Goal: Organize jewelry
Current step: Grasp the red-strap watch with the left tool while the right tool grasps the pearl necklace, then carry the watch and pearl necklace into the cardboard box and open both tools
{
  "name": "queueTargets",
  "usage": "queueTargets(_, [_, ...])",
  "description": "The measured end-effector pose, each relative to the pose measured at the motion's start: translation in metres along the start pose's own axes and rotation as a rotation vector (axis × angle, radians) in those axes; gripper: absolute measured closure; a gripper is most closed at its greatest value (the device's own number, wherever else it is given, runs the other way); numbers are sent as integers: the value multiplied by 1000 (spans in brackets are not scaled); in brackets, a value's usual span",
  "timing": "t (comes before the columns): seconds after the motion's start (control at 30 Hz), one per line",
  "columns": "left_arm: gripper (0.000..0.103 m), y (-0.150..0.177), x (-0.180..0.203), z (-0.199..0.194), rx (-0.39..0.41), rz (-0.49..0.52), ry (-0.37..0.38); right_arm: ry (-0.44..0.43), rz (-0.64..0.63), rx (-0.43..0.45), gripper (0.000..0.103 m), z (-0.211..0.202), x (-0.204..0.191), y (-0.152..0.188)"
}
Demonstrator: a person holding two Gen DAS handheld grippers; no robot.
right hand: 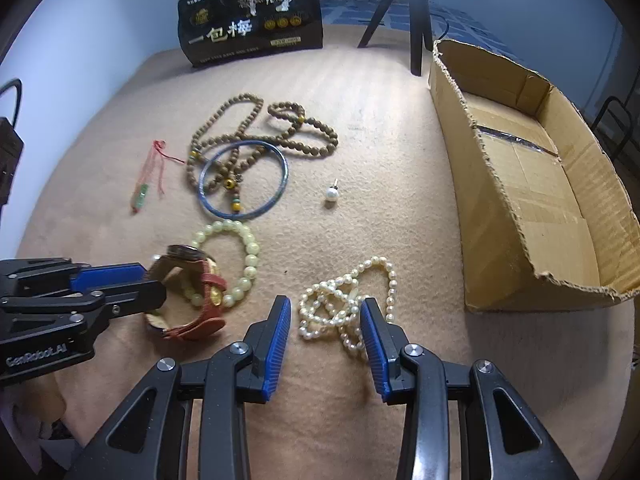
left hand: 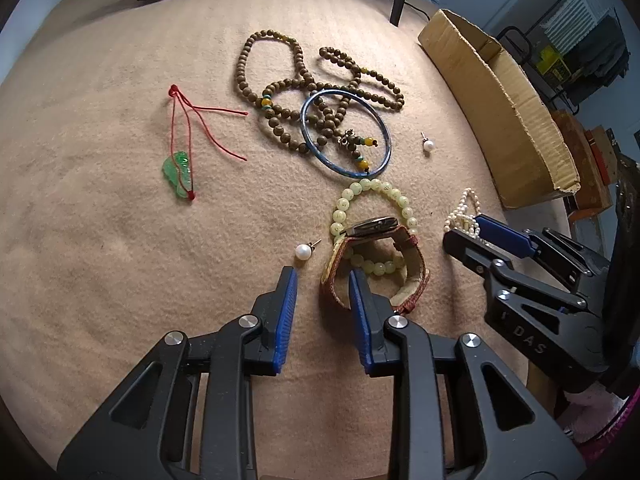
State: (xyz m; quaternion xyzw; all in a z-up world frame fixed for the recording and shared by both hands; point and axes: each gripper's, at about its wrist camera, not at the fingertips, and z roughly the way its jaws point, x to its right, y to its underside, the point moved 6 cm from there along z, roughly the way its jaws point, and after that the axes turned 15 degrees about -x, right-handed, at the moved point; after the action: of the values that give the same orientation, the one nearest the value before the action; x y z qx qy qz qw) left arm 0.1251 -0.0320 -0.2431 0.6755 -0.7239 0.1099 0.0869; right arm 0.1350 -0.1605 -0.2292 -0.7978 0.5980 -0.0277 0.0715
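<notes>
Jewelry lies on a tan blanket. My left gripper [left hand: 323, 276] is open, its jaws astride the near edge of a red-strapped watch [left hand: 376, 256] that rests on a pale green bead bracelet [left hand: 372, 204]. My right gripper [right hand: 326, 304] is open around a white pearl necklace [right hand: 344, 300]. A brown bead necklace [left hand: 304, 88], a blue bangle [left hand: 346, 132], a jade pendant on red cord [left hand: 180, 174] and two pearl earrings [left hand: 303, 251] [left hand: 428, 145] lie farther out. An open cardboard box [right hand: 532, 200] stands at the right.
A black printed bag [right hand: 252, 16] stands at the far edge of the blanket [left hand: 100, 240]. Black tripod legs [right hand: 416, 20] stand behind the box. Shelving with clutter [left hand: 580, 52] is off to the right.
</notes>
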Motion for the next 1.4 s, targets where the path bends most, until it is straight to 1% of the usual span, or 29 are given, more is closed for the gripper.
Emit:
queueTargets(0.17, [89, -4, 1, 4, -3, -4, 6, 14, -9, -3, 67, 4, 0, -2])
queueTargets(0.23, [92, -5, 2, 4, -2, -5, 9, 24, -10, -3, 76, 4, 0, -1])
queueTargets(0.27, [95, -5, 2, 5, -1, -3, 9, 25, -11, -3, 78, 4, 1, -1])
queueTargets(0.33, [95, -5, 2, 5, 1, 1, 8, 16, -10, -2, 87, 4, 2, -1])
queueTargets(0.4, [95, -5, 2, 5, 5, 5, 8, 4, -8, -1, 91, 3, 2, -1])
queueTargets(0.57, [96, -3, 1, 0, 18, 5, 20, -13, -12, 14, 96, -4, 2, 1])
queueTargets(0.77, [96, 1, -2, -12, 45, 9, 26, -28, -29, 51, 97, -21, -4, 0])
queueTargets(0.83, [96, 1, -4, -19, 60, 3, 36, -42, -29, 74, 97, -31, -6, -1])
queueTargets(0.97, [96, -1, 0, -37, 111, 9, 46, -43, -42, 126, 97, -53, -9, -3])
queueTargets(1.03, [96, -3, 4, -44, 133, 17, 47, -55, -43, 159, 98, -69, -9, -5])
queueTargets(1.2, [96, -13, 19, -66, 196, 39, 57, -46, -43, 232, 98, -100, -5, -10])
queueTargets(1.4, [96, -27, 48, -84, 234, 71, 102, -48, -13, 285, 98, -125, 12, -16])
